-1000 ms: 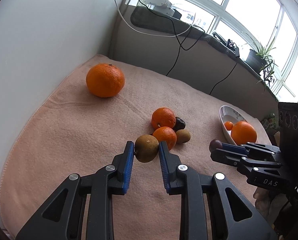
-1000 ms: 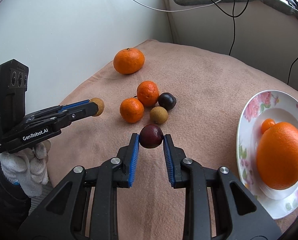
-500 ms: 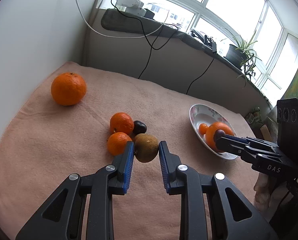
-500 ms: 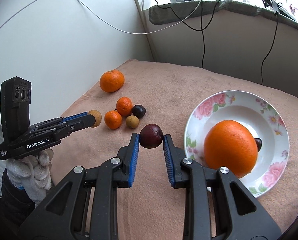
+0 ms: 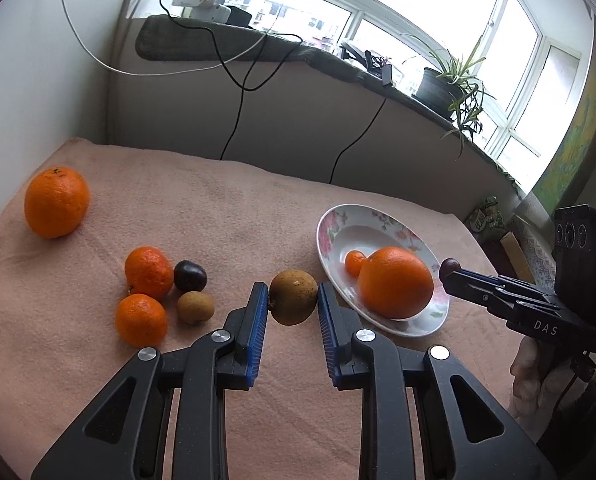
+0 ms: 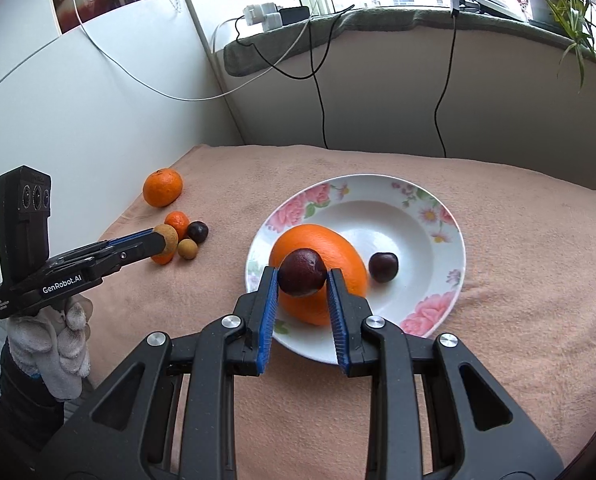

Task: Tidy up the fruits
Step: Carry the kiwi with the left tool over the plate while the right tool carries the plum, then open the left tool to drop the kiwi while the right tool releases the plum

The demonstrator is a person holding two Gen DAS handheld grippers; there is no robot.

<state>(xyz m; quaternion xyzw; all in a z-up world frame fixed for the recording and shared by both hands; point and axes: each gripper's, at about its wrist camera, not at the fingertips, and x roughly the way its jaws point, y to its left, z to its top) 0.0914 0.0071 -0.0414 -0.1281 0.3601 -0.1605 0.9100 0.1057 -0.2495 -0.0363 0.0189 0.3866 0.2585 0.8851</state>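
Observation:
My left gripper [image 5: 293, 294] is shut on a brown round fruit [image 5: 294, 306], held above the pink cloth just left of the flowered plate [image 5: 337, 224]. In the right wrist view, my right gripper [image 6: 301, 278] is shut on a dark red plum [image 6: 301, 270], in front of the plate's [image 6: 453, 240] near left rim and the large orange [image 6: 337, 252]. The plate also holds a small mandarin [image 5: 355, 263] and a dark plum [image 6: 383, 267]. On the cloth lie a big orange [image 5: 56, 202], two mandarins [image 5: 148, 266], a dark plum [image 5: 190, 275] and a brown fruit [image 5: 196, 307].
A white wall [image 5: 26, 80] borders the cloth on the left and a low ledge [image 5: 282, 120] with hanging cables runs along the back. A potted plant [image 5: 449, 80] stands on the windowsill. A gloved hand [image 6: 54, 344] holds the left gripper.
Both grippers have carried their fruits to the right, away from the cluster and towards the plate. The right one now has the plate's large orange directly behind its plum.

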